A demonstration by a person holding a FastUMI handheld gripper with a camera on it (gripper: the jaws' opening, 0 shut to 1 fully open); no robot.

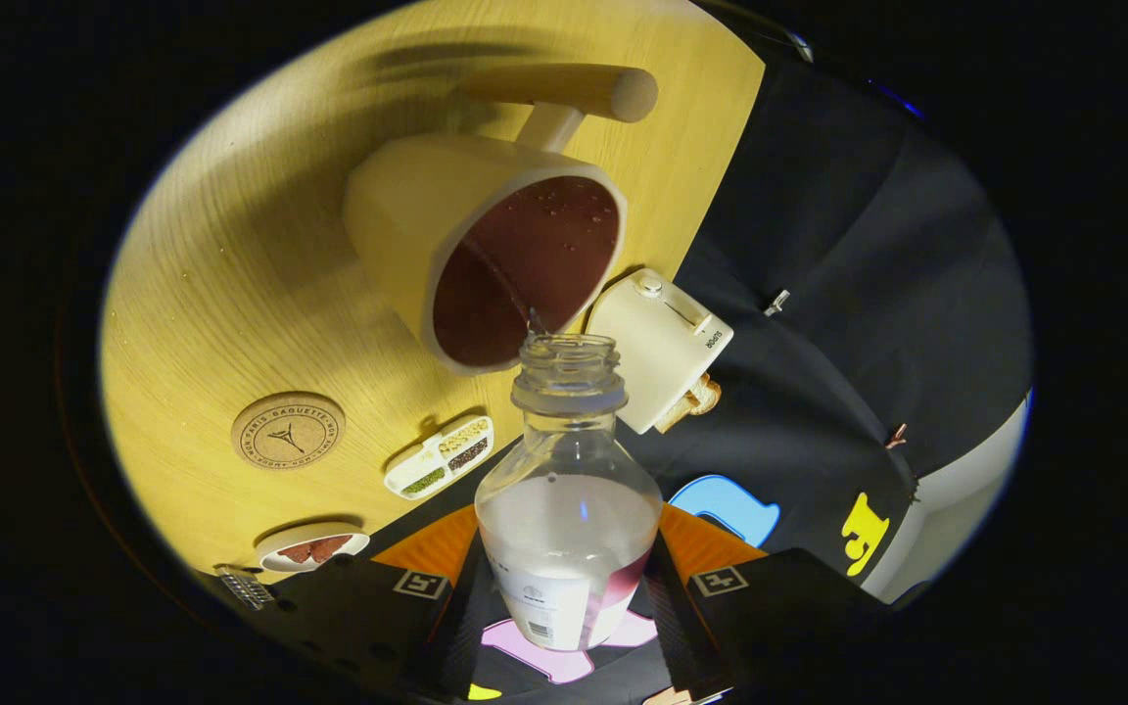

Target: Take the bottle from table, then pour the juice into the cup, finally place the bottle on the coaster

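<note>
Pouring step, seen along my fingers. The bench [221,294] carries everything, and the view is rolled over because I have the bottle tipped. Largest on it is the cup [486,245], pale outside and dark inside, with a wooden side handle; drops cling to its inner wall. Beside it stands a white boxy appliance [662,343]. My hand-held gripper [569,597] is closed on the bottle [569,490], 1 finger pressing each side of its lower body. The uncapped neck sits just at the cup's near rim, a thin thread of liquid leaving the mouth. To pour well, I judge that I should keep the mouth over the rim and tilt slowly, since the stream falls close to the edge. The round cork coaster [288,431] waits well apart from the cup. Smaller: a 3-part dish [439,457] and a small plate [311,548].
</note>
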